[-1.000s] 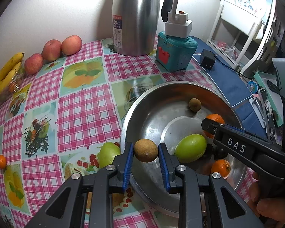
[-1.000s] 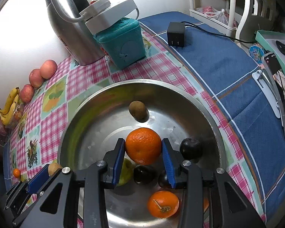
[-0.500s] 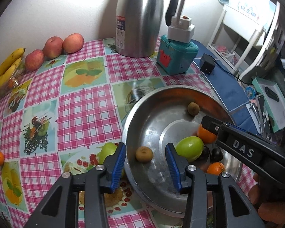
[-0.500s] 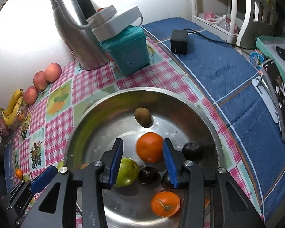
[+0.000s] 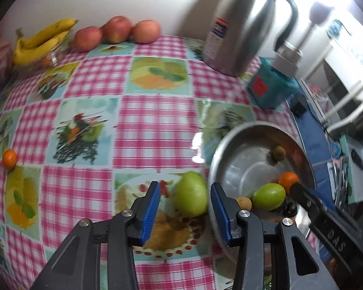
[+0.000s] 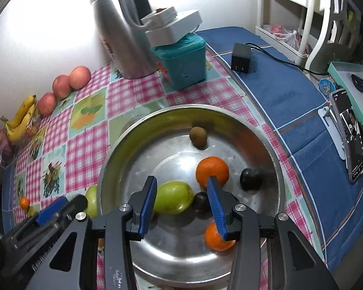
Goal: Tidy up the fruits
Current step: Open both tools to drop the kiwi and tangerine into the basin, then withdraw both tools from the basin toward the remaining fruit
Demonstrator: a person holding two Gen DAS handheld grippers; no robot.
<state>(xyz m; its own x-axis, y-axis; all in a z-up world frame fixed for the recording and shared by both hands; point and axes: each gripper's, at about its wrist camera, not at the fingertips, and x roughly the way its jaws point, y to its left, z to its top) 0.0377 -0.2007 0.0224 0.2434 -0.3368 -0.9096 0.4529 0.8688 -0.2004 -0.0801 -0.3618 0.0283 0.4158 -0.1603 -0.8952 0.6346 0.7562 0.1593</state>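
A steel bowl [image 6: 113, 149] holds a green fruit [image 6: 173, 197], two oranges [image 6: 211, 170], a kiwi [image 6: 198, 136] and dark plums [image 6: 250, 178]. My right gripper [image 6: 181, 181] hangs open above them with nothing between its pads. A small brown fruit [image 5: 244, 203] lies just inside the bowl's near rim [image 5: 215, 149]. A second green fruit [image 5: 191, 194] sits on the checked cloth left of the bowl. My left gripper [image 5: 184, 193] is open above it, pads on either side and apart from it. A small tangerine [image 5: 9, 158] lies far left.
Three apples [image 5: 116, 29] and bananas [image 5: 41, 41] line the wall at the back left. A steel thermos [image 5: 242, 24] and a teal box [image 5: 271, 89] stand behind the bowl. A charger [image 6: 240, 58] and a phone on a stand [image 6: 351, 135] lie on the blue cloth to the right.
My left gripper opened, dropped the brown fruit into the bowl and swung left over the green fruit on the cloth. My right gripper let the orange go and rose.
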